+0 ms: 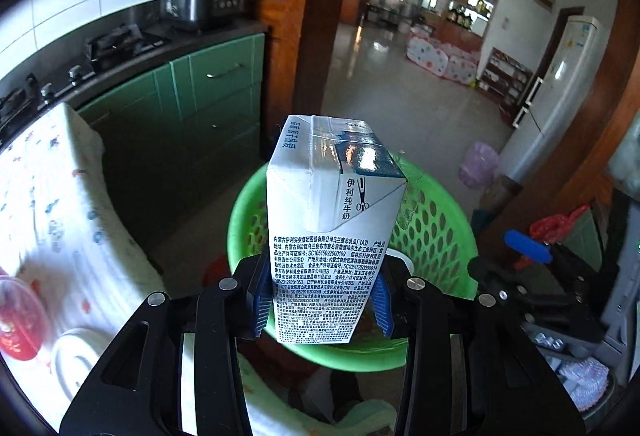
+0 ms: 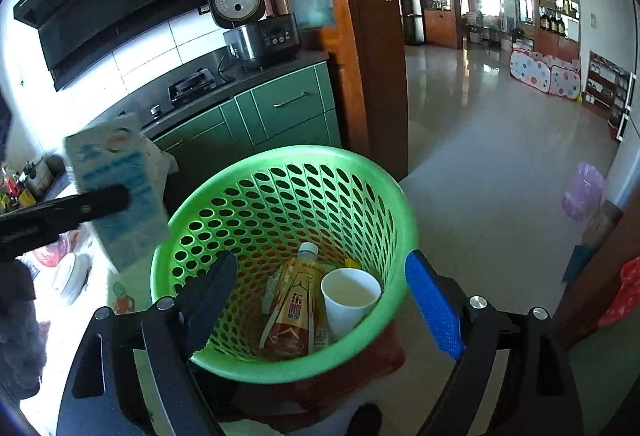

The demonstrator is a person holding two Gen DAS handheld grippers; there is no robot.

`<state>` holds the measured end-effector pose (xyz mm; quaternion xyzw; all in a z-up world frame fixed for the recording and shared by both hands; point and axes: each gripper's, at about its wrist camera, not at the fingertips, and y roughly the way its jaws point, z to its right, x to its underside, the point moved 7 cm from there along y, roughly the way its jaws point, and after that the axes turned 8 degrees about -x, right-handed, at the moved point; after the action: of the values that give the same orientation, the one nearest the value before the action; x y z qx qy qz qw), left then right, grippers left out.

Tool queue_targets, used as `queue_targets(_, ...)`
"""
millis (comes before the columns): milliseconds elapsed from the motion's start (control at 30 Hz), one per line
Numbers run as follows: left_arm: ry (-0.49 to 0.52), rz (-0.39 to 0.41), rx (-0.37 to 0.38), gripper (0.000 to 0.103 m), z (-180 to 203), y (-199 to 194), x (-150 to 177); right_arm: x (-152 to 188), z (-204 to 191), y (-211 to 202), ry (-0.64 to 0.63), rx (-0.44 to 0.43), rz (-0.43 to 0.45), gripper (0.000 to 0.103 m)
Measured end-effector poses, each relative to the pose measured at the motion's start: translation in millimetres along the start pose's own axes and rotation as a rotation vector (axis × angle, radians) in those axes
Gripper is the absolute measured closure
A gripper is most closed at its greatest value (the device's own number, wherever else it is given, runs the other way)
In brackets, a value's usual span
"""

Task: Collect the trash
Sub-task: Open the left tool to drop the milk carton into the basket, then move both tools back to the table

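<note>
My left gripper (image 1: 320, 296) is shut on a white and blue milk carton (image 1: 324, 232), held upright over the near rim of the green perforated basket (image 1: 436, 224). The right wrist view shows the same carton (image 2: 116, 195) at the left, beside the basket (image 2: 280, 171), with a black finger across it. My right gripper (image 2: 320, 296) stands open above the basket's near rim with nothing between its fingers. A yellow drink bottle (image 2: 294, 308) and a white paper cup (image 2: 348, 296) lie at the bottom of the basket.
A patterned white cloth (image 1: 52, 215) covers the table at the left, with a red-lidded container (image 1: 16, 320) and a white dish (image 1: 76, 360) on it. Green cabinets (image 2: 280, 107), a stove and a rice cooker (image 2: 256, 23) stand behind. A pink bag (image 2: 582, 191) lies on the tiled floor.
</note>
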<state>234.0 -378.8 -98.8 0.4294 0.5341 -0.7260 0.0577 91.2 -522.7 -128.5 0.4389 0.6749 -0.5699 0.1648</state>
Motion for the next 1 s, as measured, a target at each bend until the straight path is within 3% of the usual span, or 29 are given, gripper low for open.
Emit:
queue_targets(233, 0.039, -0.026, 0.003, 0.060, 13.0, 11.4, 8.1, 8.2, -5.1, -3.7, -0.008, -0.021, -0.012, 0.020)
queue_targets(333, 0.048, -0.032, 0.000, 0.048, 13.9, 8.9, 11.0, 12.3, -11.6, -3.1, -0.017, -0.030, -0.020, 0.020)
queue_targets(467, 0.045, -0.026, -0.012, 0.046, 7.3, -2.1, 13.4, 15.7, -21.6, -4.6, -0.033, -0.039, -0.024, 0.020)
queue_targets(800, -0.001, 0.036, -0.083, 0.041, -40.0, -72.0, 24.1, 16.0, -52.5, -23.7, -0.072, -0.075, 0.001, 0.019)
queue_targets(1000, -0.053, 0.081, -0.149, 0.039, -80.2, -119.5, 39.4, 19.1, -92.2, -32.1, -0.115, -0.140, 0.006, 0.017)
